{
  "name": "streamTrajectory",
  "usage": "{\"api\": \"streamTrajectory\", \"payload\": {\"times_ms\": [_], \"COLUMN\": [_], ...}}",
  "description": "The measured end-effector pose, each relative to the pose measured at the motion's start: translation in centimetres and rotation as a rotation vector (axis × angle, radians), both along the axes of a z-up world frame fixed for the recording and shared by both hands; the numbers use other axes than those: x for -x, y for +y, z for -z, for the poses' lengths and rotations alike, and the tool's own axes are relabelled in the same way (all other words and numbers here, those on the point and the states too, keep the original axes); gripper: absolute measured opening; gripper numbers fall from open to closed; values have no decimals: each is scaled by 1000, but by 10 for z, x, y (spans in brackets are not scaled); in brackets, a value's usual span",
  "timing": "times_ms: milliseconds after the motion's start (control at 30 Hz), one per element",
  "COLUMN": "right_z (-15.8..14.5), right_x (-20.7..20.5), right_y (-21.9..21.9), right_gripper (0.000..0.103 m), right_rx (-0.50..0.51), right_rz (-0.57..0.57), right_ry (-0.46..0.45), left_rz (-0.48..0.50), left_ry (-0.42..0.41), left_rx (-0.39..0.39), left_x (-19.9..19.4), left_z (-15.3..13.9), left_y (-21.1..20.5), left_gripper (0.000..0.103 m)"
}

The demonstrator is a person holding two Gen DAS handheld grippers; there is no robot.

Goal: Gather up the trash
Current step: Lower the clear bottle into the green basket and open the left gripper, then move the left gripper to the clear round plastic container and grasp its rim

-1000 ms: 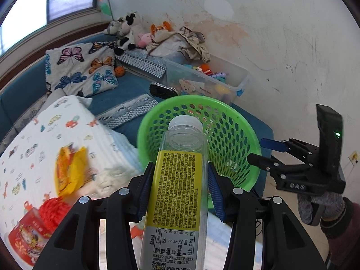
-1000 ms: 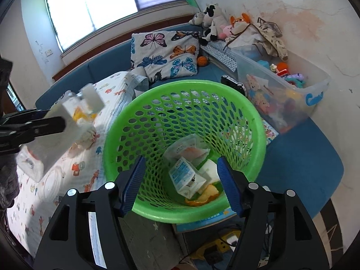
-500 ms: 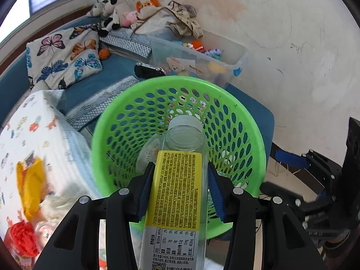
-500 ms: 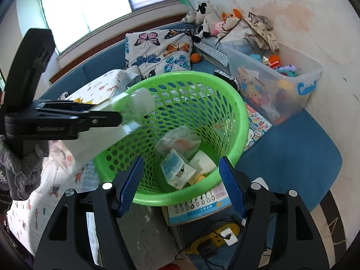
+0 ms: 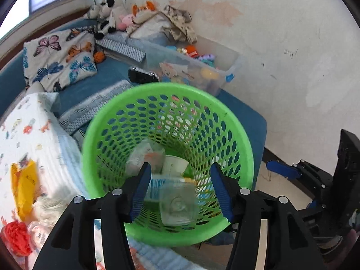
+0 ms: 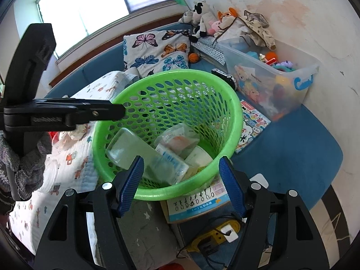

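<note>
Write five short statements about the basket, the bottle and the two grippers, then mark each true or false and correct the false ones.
1. The clear bottle lies inside the green basket. True.
2. The left gripper clamps the bottle. False: its jaws have just been opening and the bottle is loose below them.
3. The right gripper holds a wrapper. False: its jaws are open and empty.
4. The basket already holds other trash besides the bottle. True.
5. The yellow wrapper is in the basket. False: it lies on the patterned quilt.

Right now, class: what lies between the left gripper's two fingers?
In the left wrist view, the clear bottle, released, dropping into the green basket.
</note>
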State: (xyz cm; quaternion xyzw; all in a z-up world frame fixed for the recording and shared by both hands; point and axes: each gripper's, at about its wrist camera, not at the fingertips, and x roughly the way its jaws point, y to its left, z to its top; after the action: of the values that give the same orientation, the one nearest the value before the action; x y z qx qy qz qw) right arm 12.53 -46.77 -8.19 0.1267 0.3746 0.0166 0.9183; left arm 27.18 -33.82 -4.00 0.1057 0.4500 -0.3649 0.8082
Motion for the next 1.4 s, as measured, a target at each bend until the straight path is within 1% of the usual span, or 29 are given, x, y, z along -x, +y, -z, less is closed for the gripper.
{"api": "streamTrajectory", "payload": {"times_ms": [100,167,333,467,767,867,967,1067,1100,1167,1233,1300,1400], "right_z": [-4,-9,-18,-22,-27,-29,-31,-32,-32,-32,-30,-28,-26], "right_x": [3,6,9,8,-3,-7,-10,-11,-12,-11,-12,-12,-13], "right_y": [5,12,30,49,97,111,124,137,140,144,147,148,148], "right_gripper": [69,71,73,73,75,77,78,79,79,80,80,80,80], "right_rx": [2,4,7,11,19,21,24,30,34,36,39,37,36], "right_rz": [-11,-24,-54,-85,-170,-197,-222,-246,-252,-262,-266,-266,-265], "right_ry": [-10,-21,-43,-50,-53,-57,-63,-65,-66,-67,-65,-59,-51], "left_rz": [-21,-42,-104,-168,-311,-334,-352,-368,-366,-356,-338,-309,-290], "left_ry": [-25,-54,-102,-118,-106,-99,-94,-79,-51,-26,-18,-13,-30], "left_rx": [25,26,54,61,77,72,64,59,68,75,68,66,31], "left_x": [9,16,37,49,67,72,81,85,87,91,94,97,101], "left_z": [-12,-20,-33,-32,-22,-17,-10,2,8,16,24,29,35], "left_y": [20,34,84,122,219,236,250,259,263,265,261,255,247], "left_gripper": [53,53,53,53,53,54,73,72,72,74,83,87,89]}}
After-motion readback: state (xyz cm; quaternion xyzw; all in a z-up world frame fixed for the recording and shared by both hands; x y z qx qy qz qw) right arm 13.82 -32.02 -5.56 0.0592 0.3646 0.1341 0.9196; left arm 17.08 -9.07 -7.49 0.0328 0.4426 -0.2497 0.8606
